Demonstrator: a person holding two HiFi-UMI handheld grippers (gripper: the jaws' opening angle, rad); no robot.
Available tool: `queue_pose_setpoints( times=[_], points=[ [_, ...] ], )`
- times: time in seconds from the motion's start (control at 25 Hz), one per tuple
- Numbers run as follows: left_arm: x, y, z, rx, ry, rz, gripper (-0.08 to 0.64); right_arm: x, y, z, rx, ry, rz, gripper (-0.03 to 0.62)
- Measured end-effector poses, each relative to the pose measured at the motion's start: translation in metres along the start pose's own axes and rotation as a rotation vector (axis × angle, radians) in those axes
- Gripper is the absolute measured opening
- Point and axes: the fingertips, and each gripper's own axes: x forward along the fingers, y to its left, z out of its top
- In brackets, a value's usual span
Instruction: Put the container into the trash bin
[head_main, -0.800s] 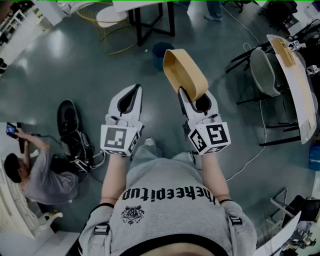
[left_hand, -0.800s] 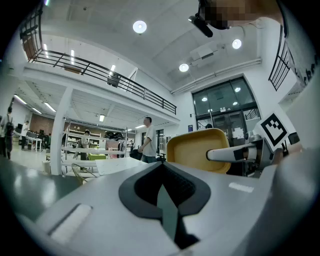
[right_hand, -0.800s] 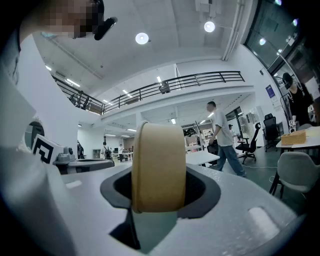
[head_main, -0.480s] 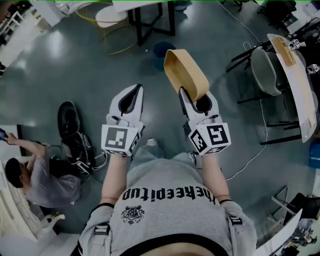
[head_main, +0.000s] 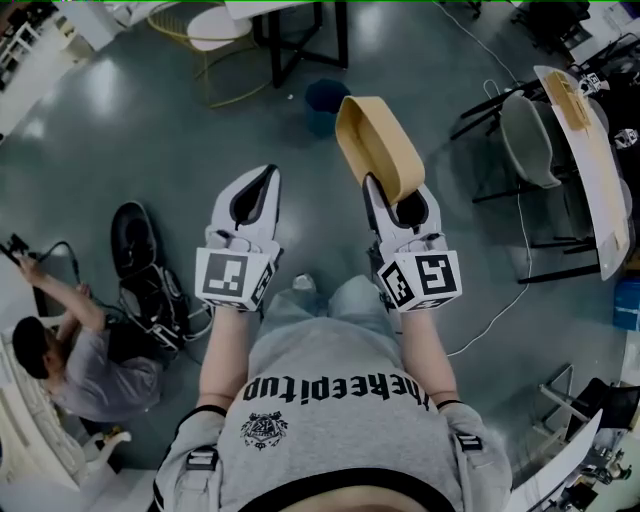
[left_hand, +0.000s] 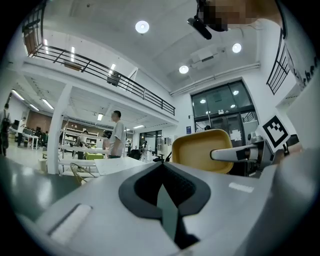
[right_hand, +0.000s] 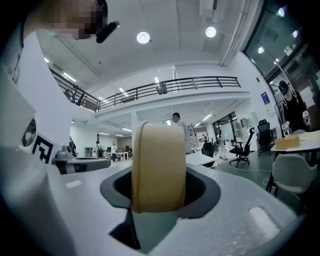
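**While the container (head_main: 375, 145) is held up, the trash bin (head_main: 326, 98) is seen close by**

Because the right gripper (head_main: 398, 200) is closed on it, the container is kept up in the air, off the floor. It is tan and shaped like a long dish. It is held on its edge. One short end is pinched between the two jaws, and the jaws are kept quite wide by that end. Its hollow side is turned toward the left gripper (head_main: 264, 178). In the right gripper view it is seen end-on, as a tall tan band between the dark pads.

The trash bin is small, round and dark blue, and it is set on the grey floor. In the head view the container is seen just to the right of the trash bin and a bit nearer to the person.

The left gripper is found to the left of the trash bin and nearer to the person, apart from the right gripper. Its jaws are pressed together and nothing is held in them.

Black table legs (head_main: 300, 45) are seen just behind the trash bin. A white seat (head_main: 222, 32) with a gold frame is placed to the left of the trash bin and further back. A grey chair (head_main: 530, 140) and a white table (head_main: 600, 200) are seen well to the right of the trash bin. Far to its left, low down, a seated person (head_main: 75, 365) is seen beside a black thing with cables (head_main: 135, 240).
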Motion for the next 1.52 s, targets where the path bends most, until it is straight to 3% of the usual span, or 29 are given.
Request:
queue_pose_setpoints(
  times=[0.36,0.76,1.52],
  points=[
    [0.023,-0.003,-0.003,0.009,0.003,-0.041,0.018,0.011,-0.020,-0.003,0.033,0.020,-0.018,0.196],
    [0.058,0.045,0.012,0.012,-0.023,0.044,0.018,0.069,-0.050,0.011,0.059,-0.007,-0.011,0.196],
    [0.203,0.069,0.034,0.051,-0.074,0.046,0.019,0.182,-0.139,0.037,0.028,-0.011,0.073,0.197]
  ],
)
